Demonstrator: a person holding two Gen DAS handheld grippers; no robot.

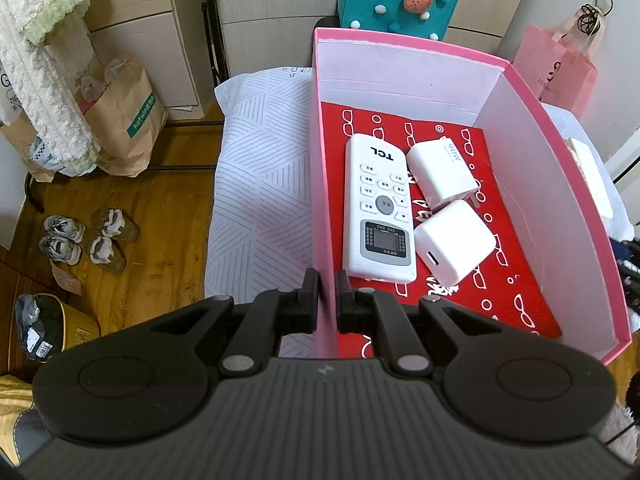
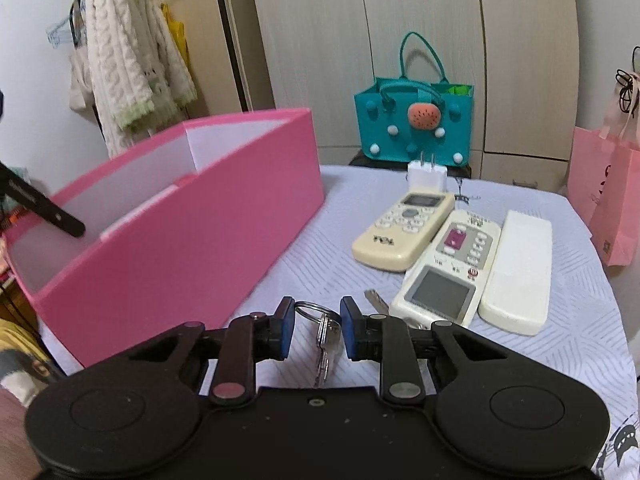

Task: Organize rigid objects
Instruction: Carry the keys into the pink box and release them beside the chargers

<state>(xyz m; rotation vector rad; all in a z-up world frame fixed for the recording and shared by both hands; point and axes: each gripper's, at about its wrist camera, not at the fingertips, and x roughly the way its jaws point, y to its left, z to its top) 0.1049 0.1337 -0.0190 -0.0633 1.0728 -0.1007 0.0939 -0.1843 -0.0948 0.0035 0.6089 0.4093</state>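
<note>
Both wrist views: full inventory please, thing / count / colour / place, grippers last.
box: 1, pink, on the table
remote: 1, white, inside box
chargers: 2, white, inside box beside remote
remotes on table: 3, cream and white, right of box
plug adapter: 1, white, behind those remotes
keys: 1 bunch, silver, between right gripper's fingers
felt bag: 1, teal, behind table
left gripper: shut on box wall
right gripper: pads not yet on keys
</note>
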